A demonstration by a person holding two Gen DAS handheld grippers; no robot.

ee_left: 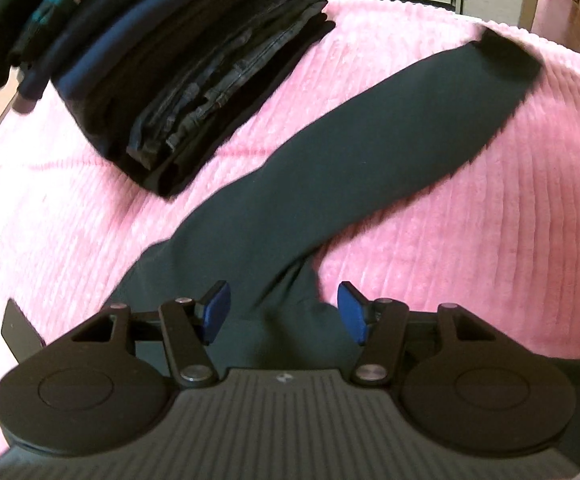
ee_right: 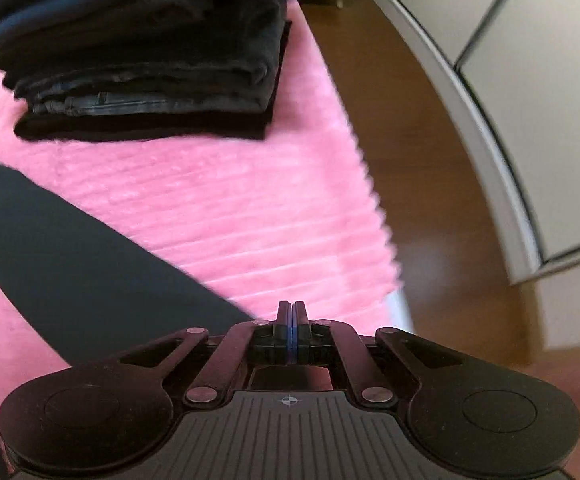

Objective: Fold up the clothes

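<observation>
The left tongs [ee_left: 284, 310] are open around the dark sleeve [ee_left: 329, 152] lying on the pink blanket [ee_left: 469, 220]. The right tongs [ee_right: 291, 322] are closed, empty. A careless tug might knock over the folded pile [ee_left: 162, 72] behind.

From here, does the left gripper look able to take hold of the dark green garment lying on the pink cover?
Probably yes. The left gripper is open, its blue pads either side of a raised fold of the dark green garment, with nothing between them. The stack of folded clothes sits off to one side.
</observation>
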